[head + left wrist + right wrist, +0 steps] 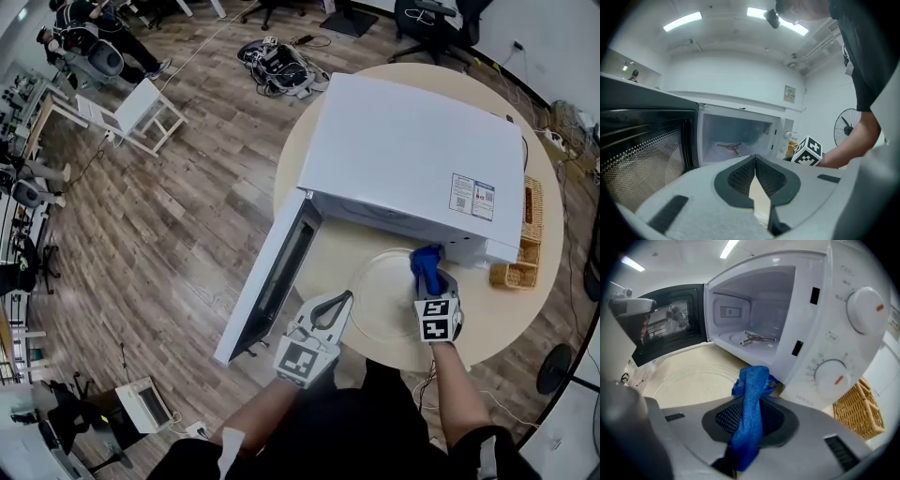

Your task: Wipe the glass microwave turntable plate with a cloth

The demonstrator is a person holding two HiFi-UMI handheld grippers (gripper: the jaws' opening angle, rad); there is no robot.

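The clear glass turntable plate (382, 302) lies flat on the round beige table (487, 319), just in front of the open white microwave (412, 150). My right gripper (430, 284) is shut on a blue cloth (427, 265) over the plate's right edge. In the right gripper view the cloth (752, 380) sticks up between the jaws (751, 401), with the plate (689, 380) beyond and to the left. My left gripper (345, 300) is at the plate's left rim. In its own view the jaws (754, 161) meet at the tips with nothing visible between them.
The microwave door (272, 277) swings open to the left, past the table's edge. Inside the cavity sits the roller ring (757, 338). A wicker basket (525, 253) stands right of the microwave. A floor fan (562, 370) is at lower right.
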